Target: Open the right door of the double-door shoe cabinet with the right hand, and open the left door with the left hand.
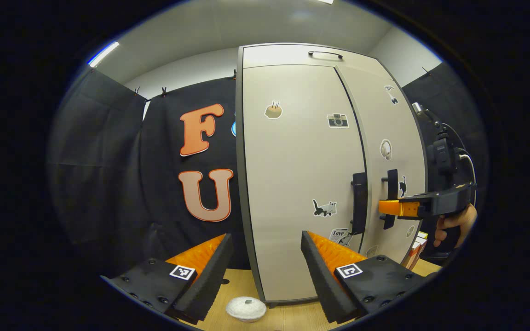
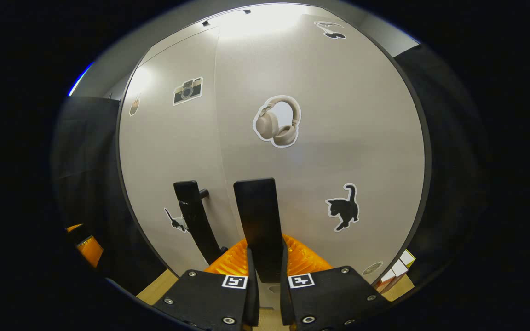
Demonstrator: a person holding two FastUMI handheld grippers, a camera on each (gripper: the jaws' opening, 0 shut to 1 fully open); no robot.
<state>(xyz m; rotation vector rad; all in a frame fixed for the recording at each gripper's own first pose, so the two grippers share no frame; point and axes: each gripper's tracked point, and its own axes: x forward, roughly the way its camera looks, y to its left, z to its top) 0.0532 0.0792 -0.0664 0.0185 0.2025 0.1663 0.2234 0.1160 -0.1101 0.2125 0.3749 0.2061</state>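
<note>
in right gripper view, right gripper (image 2: 265, 276) clamps right door handle (image 2: 256, 216); left gripper view adds left gripper (image 1: 265, 262) spread wide, white lump (image 1: 245, 308) on table (image 1: 288, 317).

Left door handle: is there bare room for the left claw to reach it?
Yes. The left claw is open before the bare left door, below the left handle. It is crowded rightward: the right claw is shut on the right handle. The tabletop by the white puff is free.
</note>
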